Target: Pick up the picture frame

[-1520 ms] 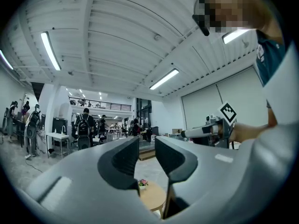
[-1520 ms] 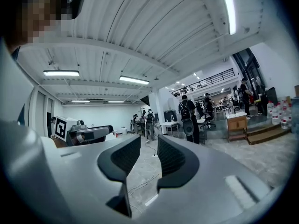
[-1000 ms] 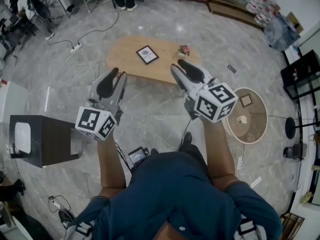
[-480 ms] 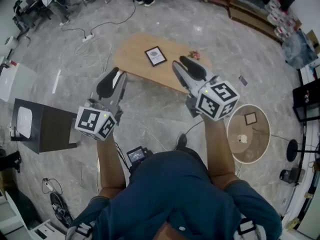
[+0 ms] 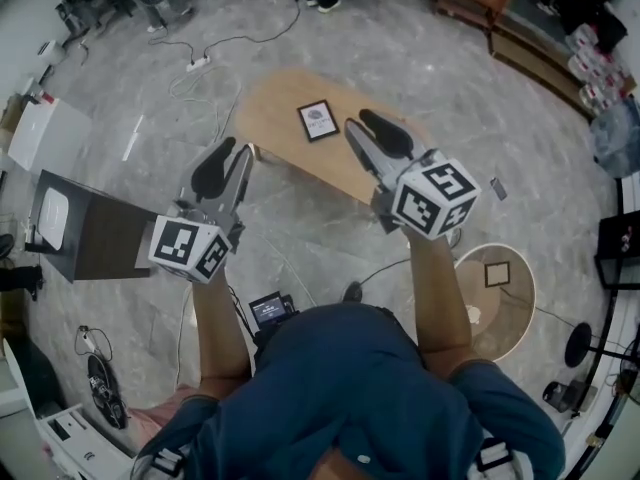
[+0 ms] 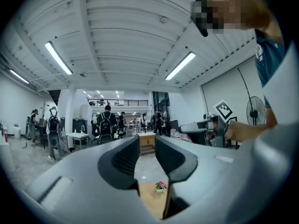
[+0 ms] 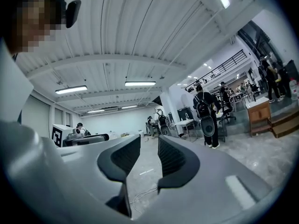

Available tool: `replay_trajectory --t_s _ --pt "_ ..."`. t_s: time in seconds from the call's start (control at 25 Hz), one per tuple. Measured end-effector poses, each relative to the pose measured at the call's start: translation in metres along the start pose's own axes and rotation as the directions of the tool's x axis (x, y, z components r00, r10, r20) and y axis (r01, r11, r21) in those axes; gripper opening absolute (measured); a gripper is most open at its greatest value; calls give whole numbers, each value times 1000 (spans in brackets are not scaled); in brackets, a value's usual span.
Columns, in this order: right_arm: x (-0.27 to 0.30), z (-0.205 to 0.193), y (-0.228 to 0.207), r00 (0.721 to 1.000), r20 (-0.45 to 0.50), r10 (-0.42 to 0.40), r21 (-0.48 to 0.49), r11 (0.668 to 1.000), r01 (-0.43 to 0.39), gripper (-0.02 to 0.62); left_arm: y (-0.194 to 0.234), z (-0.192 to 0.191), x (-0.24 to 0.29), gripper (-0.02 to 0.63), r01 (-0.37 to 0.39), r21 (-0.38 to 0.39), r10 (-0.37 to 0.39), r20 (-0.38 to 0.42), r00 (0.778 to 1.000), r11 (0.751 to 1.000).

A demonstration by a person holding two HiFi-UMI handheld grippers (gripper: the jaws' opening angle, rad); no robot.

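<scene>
Head view has the frame (image 5: 319, 120) lying flat on the table (image 5: 268, 118), out ahead of both grippers, neither one touching it. Left gripper (image 5: 238, 148) and right gripper (image 5: 358, 121) are up in the air. Left gripper view: fingers only a narrow gap apart, holding nothing, just a bit of table and a little flower pot (image 6: 160, 186) showing through. Right gripper view: narrow gap too, empty, floor (image 7: 140, 171) and a cable (image 7: 142, 194) beyond.

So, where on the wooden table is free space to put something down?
The table is bare at its left end, between rim and picture frame, and along the near edge. The right gripper hides the right end.
</scene>
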State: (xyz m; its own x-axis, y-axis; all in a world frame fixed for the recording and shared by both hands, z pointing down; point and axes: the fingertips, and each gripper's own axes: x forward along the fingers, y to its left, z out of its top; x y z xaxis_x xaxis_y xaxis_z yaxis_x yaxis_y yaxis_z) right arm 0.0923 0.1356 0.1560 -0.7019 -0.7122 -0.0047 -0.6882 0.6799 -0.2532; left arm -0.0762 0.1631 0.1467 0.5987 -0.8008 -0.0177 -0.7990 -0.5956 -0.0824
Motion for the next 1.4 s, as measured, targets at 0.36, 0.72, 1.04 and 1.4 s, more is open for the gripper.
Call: replay_trajectory --t_s 0.36,0.72,1.04,1.4 --pt "-1 5 -38 1000 5 20 30 999 -20 109 -10 -2 34 104 -18 9 19 -20 1000 1000" --pt "17 -1 -67 997 -1 -79 38 996 79 109 19 -15 79 104 65 -18 -66 -22 998 998" --pt "60 13 -102 976 16 -216 10 976 216 109 69 -21 145 104 205 -30 -205 13 979 978" --pt "124 25 -120 951 22 -309 18 951 308 109 138 -18 190 104 291 -45 -291 21 957 956"
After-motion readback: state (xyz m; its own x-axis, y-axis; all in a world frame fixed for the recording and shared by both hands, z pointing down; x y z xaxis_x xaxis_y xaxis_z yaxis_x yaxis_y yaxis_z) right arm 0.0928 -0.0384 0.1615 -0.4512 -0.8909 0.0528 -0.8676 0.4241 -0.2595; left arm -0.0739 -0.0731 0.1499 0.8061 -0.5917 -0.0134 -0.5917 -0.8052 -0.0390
